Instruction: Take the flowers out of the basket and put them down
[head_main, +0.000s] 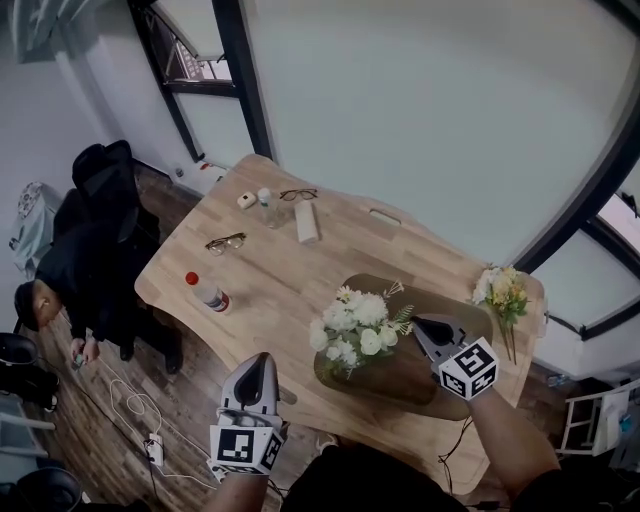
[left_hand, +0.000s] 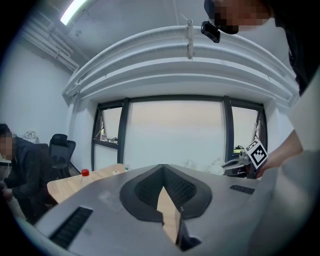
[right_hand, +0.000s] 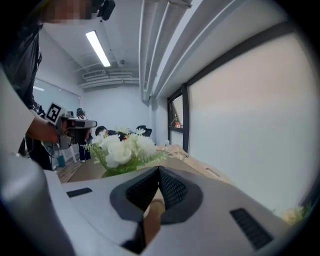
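A bunch of white flowers (head_main: 355, 325) stands in the left end of a dark brown oval basket (head_main: 400, 375) on the wooden table (head_main: 300, 275). A second bunch, yellow and white (head_main: 503, 292), lies on the table at the far right. My right gripper (head_main: 416, 323) hovers over the basket just right of the white flowers, shut and with nothing in it. In the right gripper view the white flowers (right_hand: 122, 147) show just beyond its closed tips (right_hand: 160, 171). My left gripper (head_main: 262, 360) is at the table's near edge, left of the basket, shut and empty.
On the table's far half lie a red-capped bottle (head_main: 208, 293), two pairs of glasses (head_main: 225, 242), a white box (head_main: 307, 222) and a small bottle (head_main: 265, 205). A person in black (head_main: 70, 270) sits at the left. Cables (head_main: 140, 410) trail on the floor.
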